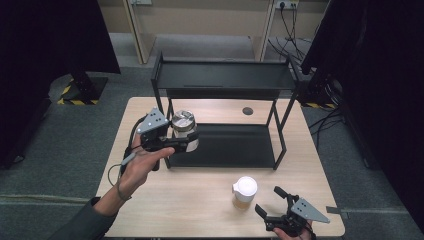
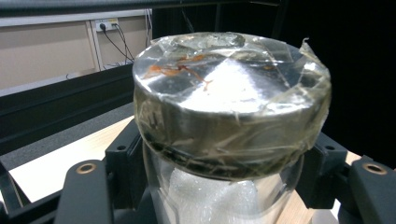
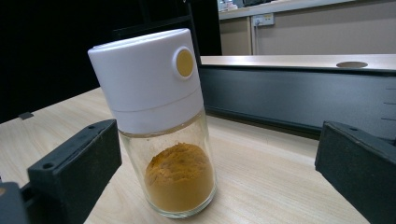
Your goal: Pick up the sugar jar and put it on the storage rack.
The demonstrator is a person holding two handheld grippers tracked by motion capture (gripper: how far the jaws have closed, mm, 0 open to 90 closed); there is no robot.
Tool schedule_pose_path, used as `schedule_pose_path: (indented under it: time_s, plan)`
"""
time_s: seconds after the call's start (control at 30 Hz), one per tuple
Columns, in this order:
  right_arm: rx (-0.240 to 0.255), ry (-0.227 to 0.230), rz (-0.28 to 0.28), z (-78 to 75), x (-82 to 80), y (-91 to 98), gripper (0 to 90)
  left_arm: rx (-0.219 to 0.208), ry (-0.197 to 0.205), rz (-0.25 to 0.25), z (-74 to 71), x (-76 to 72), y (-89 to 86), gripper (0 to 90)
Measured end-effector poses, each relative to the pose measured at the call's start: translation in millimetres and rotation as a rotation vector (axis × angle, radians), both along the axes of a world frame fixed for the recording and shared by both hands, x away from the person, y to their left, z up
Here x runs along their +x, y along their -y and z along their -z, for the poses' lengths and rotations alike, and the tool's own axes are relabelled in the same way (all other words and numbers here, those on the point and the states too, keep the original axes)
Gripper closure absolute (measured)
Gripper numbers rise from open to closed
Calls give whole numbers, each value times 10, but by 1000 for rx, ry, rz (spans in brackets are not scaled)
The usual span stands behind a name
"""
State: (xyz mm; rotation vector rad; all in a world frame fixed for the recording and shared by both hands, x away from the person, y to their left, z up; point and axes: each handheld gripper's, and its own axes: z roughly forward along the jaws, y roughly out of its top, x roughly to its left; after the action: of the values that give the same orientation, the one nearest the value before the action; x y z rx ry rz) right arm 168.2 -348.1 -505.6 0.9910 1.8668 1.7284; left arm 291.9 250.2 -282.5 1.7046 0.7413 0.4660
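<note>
Right gripper (image 1: 269, 201): seen at the near right edge of the table (image 1: 200, 210), held low, its jaws spread wide with nothing between them.
Spice shaker (image 1: 244, 192): a glass shaker with a white cap and yellow-orange powder, standing upright on the table just beyond the right gripper; in the right gripper view (image 3: 159, 121) it is framed between the two open jaws but touched by neither.
Left gripper (image 1: 186, 142): carried at the left end of the black shelf rack (image 1: 225, 75), its jaws clamped on the glass body of a jar.
Jar (image 2: 229, 121): clear glass with white padding inside and a metal lid wrapped in clear tape; it is held upright, gripped below the lid, apparently lifted clear of the table.
Key relation: the jar's long axis is vertical and the rack's lower shelf (image 1: 235, 145) lies just to the right of it, level with the jaws.
Judged step: the jar is probably being carried to a shelf; the left hand is the nearer one.
</note>
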Motion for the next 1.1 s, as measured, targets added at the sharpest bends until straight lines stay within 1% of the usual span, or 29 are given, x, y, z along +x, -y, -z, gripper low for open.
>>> schedule_pose_path:
  time_s: [0.07,0.13,0.2,0.33,0.43,0.5,0.6,0.7,0.77,0.8,0.87,0.9,0.93,1.03,1.1]
  plan:
    - [0,0,0,1,1,0,6,1,-3,1,-24,13,3,312]
    - [0,0,0,1,1,1,6,6,0,-2,-107,36,11,312]
    - [1,0,0,1,1,2,6,-5,-2,-2,-164,56,-2,312]
    - [-1,-2,-2,0,4,1,6,3,14,-13,-286,78,0,312]
    - [-1,-4,-2,0,5,1,6,13,16,-28,-373,99,18,312]
    - [-1,-4,-2,-1,4,1,6,14,7,-25,-433,133,11,312]
    - [0,-4,-2,1,5,2,6,26,6,-31,-520,153,25,312]
    - [0,-6,-3,1,6,3,6,23,1,-28,-602,189,14,312]
    - [0,-7,-3,1,6,3,6,23,2,-32,-626,194,16,312]
    - [0,-6,-4,1,6,3,6,28,2,-36,-683,213,22,312]
    - [0,-5,-3,2,6,2,6,32,1,-42,-731,232,32,312]
    - [0,-5,-4,2,6,3,6,32,1,-42,-731,232,32,312]
    - [0,-5,-4,2,5,3,7,31,2,-50,-769,255,38,312]
    - [0,-6,-5,2,6,2,6,9,-9,-53,-815,317,21,312]
    - [-1,-6,-5,2,8,2,7,18,-11,-59,-863,345,31,312]
